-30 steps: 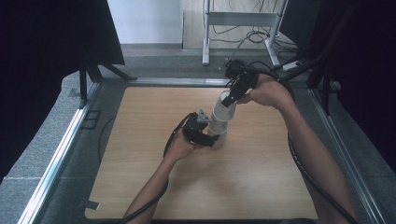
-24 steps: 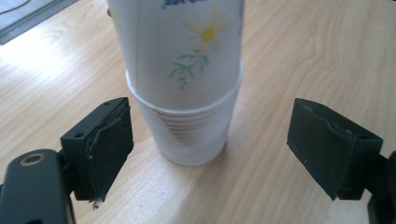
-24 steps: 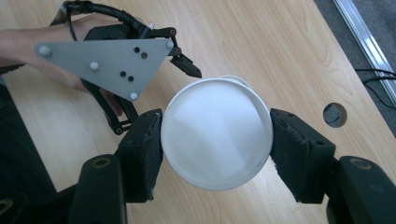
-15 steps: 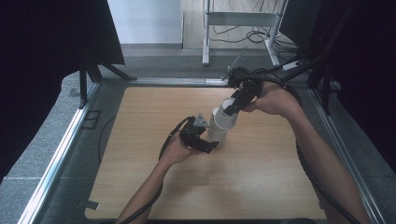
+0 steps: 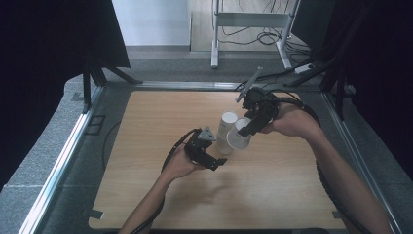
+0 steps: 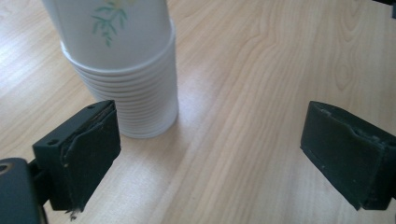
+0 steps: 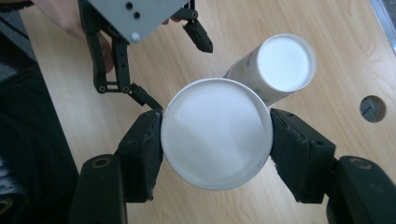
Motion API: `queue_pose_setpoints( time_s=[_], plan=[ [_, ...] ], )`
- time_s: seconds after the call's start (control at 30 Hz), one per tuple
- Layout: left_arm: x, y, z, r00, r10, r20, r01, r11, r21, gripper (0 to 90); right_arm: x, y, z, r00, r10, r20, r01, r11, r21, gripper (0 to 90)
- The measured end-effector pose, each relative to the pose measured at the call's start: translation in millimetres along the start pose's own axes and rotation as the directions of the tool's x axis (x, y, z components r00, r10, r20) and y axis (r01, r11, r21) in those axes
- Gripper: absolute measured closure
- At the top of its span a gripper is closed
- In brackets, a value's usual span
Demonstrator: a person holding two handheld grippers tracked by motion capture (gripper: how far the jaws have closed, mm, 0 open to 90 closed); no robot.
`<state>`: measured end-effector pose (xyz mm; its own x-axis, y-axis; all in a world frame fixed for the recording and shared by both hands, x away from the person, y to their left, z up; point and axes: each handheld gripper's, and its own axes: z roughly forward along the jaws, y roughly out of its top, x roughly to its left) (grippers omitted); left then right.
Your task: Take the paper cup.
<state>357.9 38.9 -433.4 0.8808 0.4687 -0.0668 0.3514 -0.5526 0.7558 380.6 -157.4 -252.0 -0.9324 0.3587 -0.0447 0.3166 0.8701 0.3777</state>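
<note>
Single paper cup lifted clear of the stack, table centre.

Right hand-held gripper (image 7: 215, 140) clamps a white paper cup (image 7: 215, 133) by its sides, pads pressing on both walls, cup tilted, its base just beside the top of the cup stack (image 5: 225, 131). Stack stands upright on the wooden table (image 5: 146, 146). Left hand-held gripper (image 6: 208, 154), low beside the foot of the stack, has just been opening; its jaws stand wide apart, nothing between them, one pad near the stack's bottom rims.
</note>
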Motion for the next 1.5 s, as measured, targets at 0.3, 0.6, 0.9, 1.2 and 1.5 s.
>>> queue_pose_setpoints(
  time_s=[0.3, 0.6, 0.9, 1.2, 1.5],
  plan=[
    [-11.8, -8.1, -3.0, 0.9993, 0.011, 0.036, -0.011, 0.9998, 0.014, 2.6, 12.2, -15.6, 14.3, 0.9994, -0.027, -0.022, 0.027, 1.0, -0.007, 37.2],
    [-22.3, -16.1, -5.3, 0.9982, 0.031, 0.051, -0.031, 0.9995, 0.005, 2.7, 22.0, -26.0, 32.9, 0.9974, -0.05, -0.052, 0.05, 0.999, -0.012, 37.2],
    [-31.4, -26.6, -7.6, 0.9969, 0.063, 0.047, -0.064, 0.9977, 0.02, 2.9, 29.8, -36.3, 52.5, 0.9957, -0.064, -0.067, 0.062, 0.998, -0.018, 37.2],
    [-37.2, -37.9, -7.8, 0.9941, 0.092, 0.059, -0.094, 0.9951, 0.031, 3.0, 38.7, -47.9, 69.7, 0.9937, -0.079, -0.079, 0.076, 0.996, -0.048, 37.2],
    [-45.1, -46.1, -9.1, 0.9911, 0.104, 0.083, -0.106, 0.9941, 0.02, 3.3, 45.4, -60.4, 84.1, 0.9916, -0.084, -0.098, 0.075, 0.993, -0.092, 37.2]
  ],
)
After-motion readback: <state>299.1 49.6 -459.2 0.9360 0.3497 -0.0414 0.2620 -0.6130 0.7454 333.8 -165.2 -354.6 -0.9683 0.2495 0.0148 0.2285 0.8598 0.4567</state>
